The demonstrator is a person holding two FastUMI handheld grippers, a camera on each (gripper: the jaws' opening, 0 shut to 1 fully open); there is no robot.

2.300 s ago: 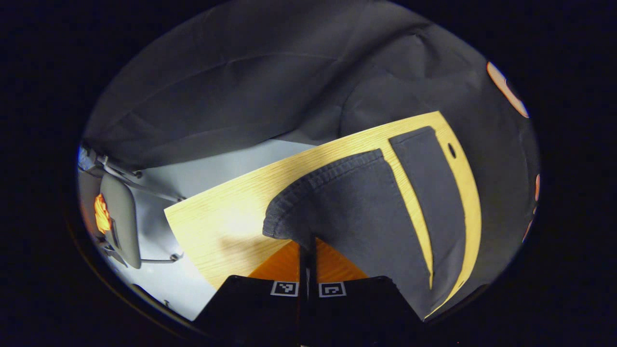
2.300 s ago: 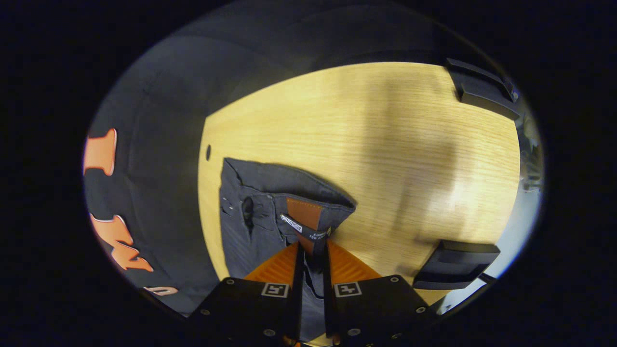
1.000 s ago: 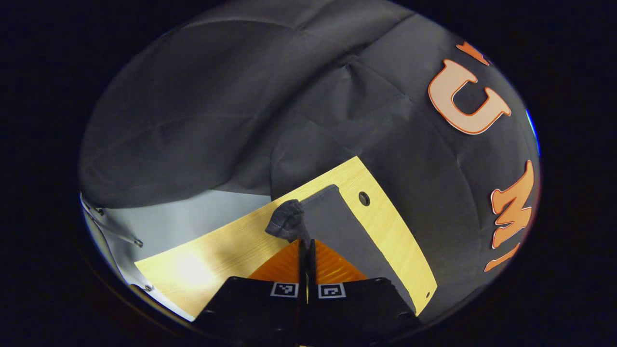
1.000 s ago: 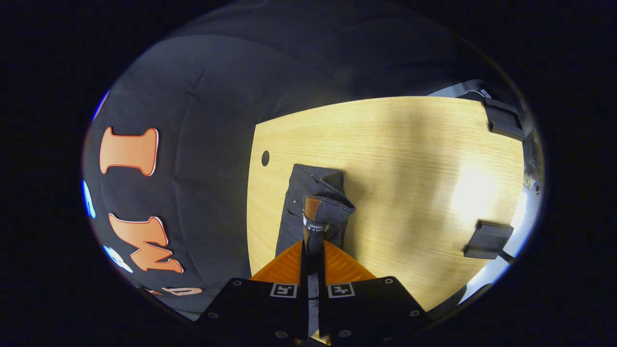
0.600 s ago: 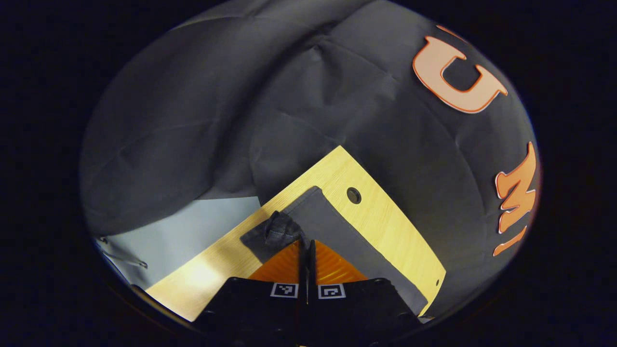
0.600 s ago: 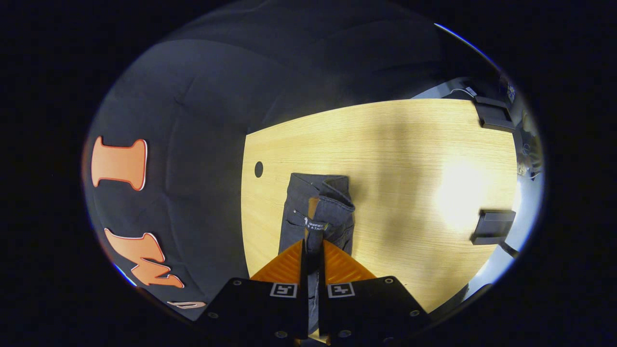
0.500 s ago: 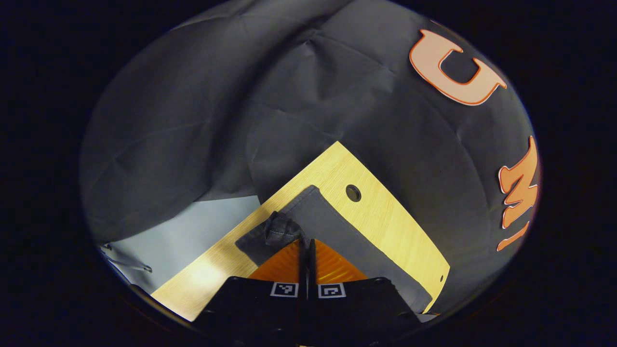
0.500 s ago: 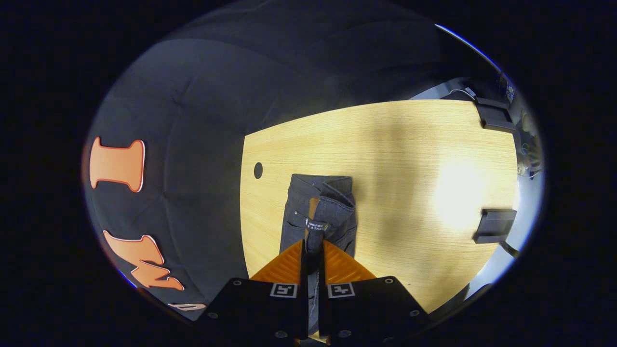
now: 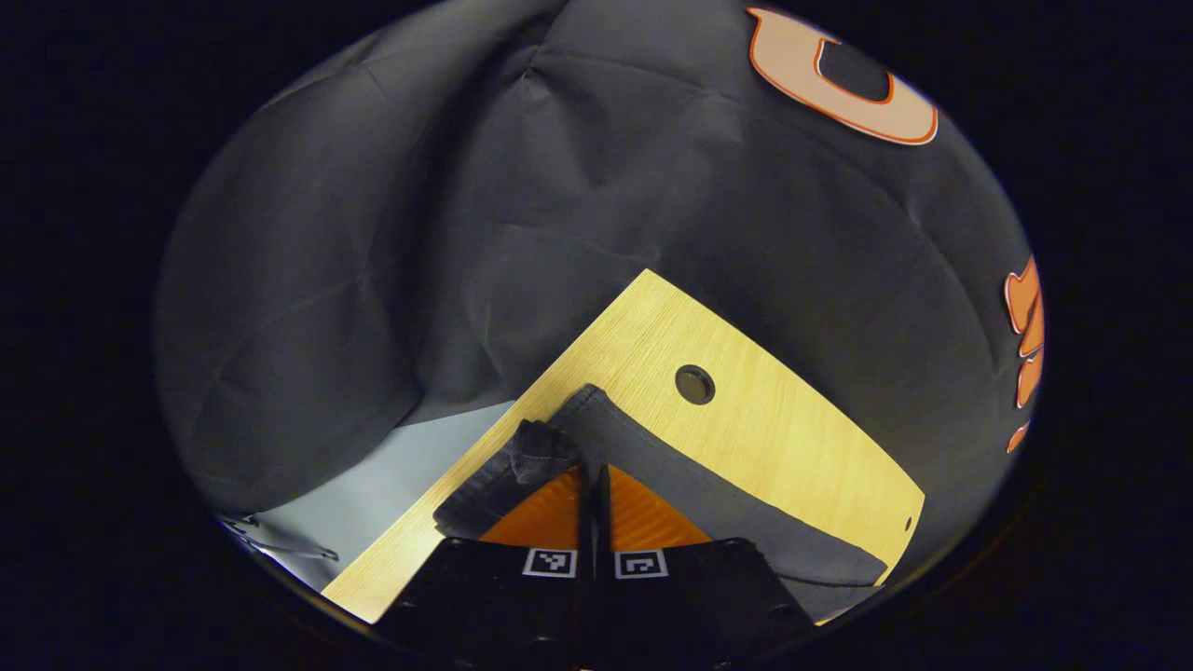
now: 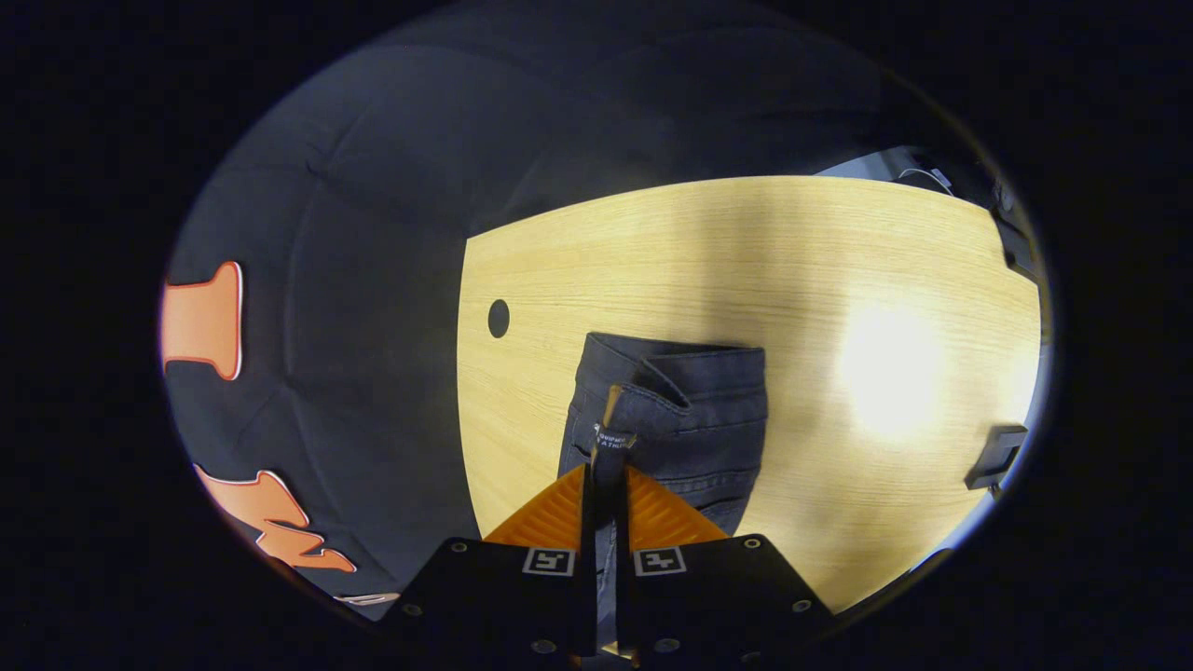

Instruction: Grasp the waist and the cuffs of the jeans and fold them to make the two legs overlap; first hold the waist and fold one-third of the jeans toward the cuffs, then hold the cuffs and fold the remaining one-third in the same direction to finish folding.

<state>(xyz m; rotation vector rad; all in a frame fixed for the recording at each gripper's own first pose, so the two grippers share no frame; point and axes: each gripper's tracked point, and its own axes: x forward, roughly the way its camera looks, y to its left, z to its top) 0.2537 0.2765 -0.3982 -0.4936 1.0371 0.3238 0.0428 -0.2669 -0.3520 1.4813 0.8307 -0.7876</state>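
One pair of jeans (image 10: 694, 419) lay on the bench (image 10: 746, 261); left claw (image 9: 589, 480) pinched a cuff, right claw (image 10: 606, 485) the waist.

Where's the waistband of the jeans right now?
In the right gripper view, the waistband lies mid-table, just right of the round hole, with its near corner pinched in the right gripper.

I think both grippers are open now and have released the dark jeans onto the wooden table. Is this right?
Not quite. The left gripper in the left gripper view and the right gripper in the right gripper view are both shut on the dark jeans, which do lie on the wooden table.
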